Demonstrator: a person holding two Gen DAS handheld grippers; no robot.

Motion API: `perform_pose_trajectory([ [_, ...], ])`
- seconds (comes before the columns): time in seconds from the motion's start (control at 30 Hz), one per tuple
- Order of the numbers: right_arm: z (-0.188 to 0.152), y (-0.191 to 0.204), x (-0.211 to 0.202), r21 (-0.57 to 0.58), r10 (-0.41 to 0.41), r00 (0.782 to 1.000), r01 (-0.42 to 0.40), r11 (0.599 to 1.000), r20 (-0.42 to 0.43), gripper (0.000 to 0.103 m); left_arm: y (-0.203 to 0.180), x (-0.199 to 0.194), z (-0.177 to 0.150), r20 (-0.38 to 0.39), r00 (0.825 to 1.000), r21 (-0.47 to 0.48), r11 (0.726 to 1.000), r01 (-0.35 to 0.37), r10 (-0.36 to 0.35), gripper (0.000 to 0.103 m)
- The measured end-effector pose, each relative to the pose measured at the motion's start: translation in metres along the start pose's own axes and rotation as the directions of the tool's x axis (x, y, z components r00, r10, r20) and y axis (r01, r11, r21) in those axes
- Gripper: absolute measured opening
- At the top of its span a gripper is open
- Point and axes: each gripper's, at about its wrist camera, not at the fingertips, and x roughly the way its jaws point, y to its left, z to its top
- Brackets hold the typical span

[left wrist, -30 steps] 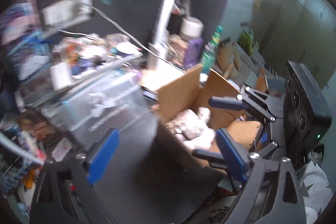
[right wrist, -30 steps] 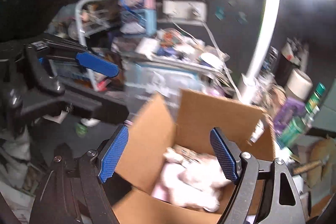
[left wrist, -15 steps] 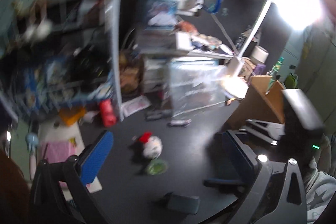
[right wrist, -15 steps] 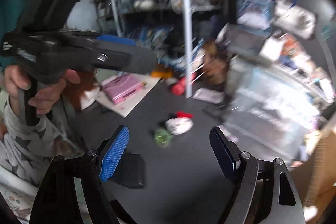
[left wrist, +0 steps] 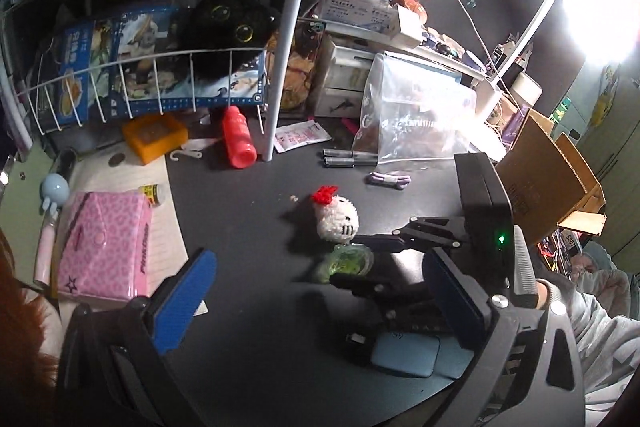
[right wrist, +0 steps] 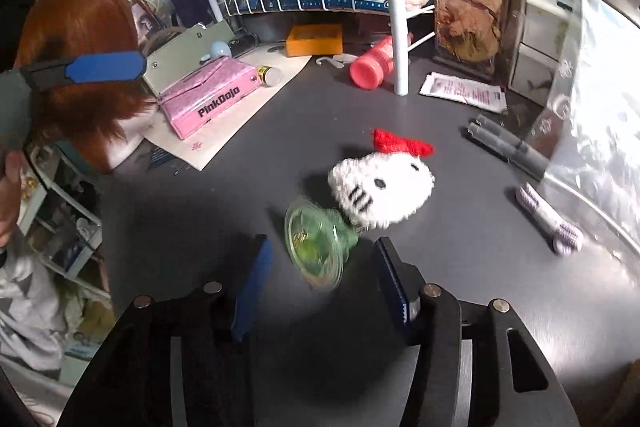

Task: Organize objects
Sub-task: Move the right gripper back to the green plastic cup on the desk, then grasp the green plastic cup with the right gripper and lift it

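Both claws have swung away from the cardboard box [left wrist: 548, 183] with the pale plush things in it, and now point down at the dark bench [left wrist: 260, 327], the right one dropped low over two small items.

Largest near the work is the box, standing off to the right of the left claw [left wrist: 320, 301] and behind the right claw's body. Next comes the pink pouch [right wrist: 208, 97], well off to the left of the right claw [right wrist: 320, 277]. Straight ahead of that claw, just past its tips, lies the white cat-face plush [right wrist: 382, 189] with a red bow, and touching its near edge is a small green translucent cup-shaped piece [right wrist: 316, 245], lying on its side between the blue pads.

The right claw is spread wide with nothing in it, one pad on each side of the green piece and clear of it. The left claw is also wide apart and empty, held higher and further back.

The plush looks light, soft and squashy, so a squeeze across the middle of the face should hold without harm. The green piece looks like thin, stiff, glossy plastic or glass, likely slippery and prone to roll; taking it across the rim, gently, seems safest. Whether the two are linked, I cannot tell.
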Motion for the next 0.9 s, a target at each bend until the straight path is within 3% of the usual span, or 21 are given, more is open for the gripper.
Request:
perform_pose_trajectory([
  [0.1, 0.001, 0.0, 0.002, -0.009, 0.001, 1.0, 0.0, 1.0, 0.018, 0.03, 0.0, 0.002, 0.001, -0.008, 1.0, 0.005, 1.0, 0.001, -0.001, 0.102],
  [0.33, -0.007, 0.006, -0.008, -0.065, -0.035, 0.999, 0.037, 0.997, 0.024, 0.023, -0.009, 0.009, 0.006, -0.027, 0.999, 0.024, 0.999, 0.024, -0.024, 0.102],
  [0.77, -0.024, -0.004, -0.053, -0.061, -0.095, 0.993, 0.099, 0.993, 0.072, 0.018, -0.044, 0.027, 0.018, -0.075, 0.994, 0.077, 0.994, 0.081, -0.075, 0.102],
  [0.9, -0.032, -0.011, -0.069, -0.03, -0.095, 0.991, 0.098, 0.995, 0.089, 0.018, -0.062, 0.034, 0.021, -0.117, 0.982, 0.095, 0.982, 0.162, -0.151, 0.102],
])
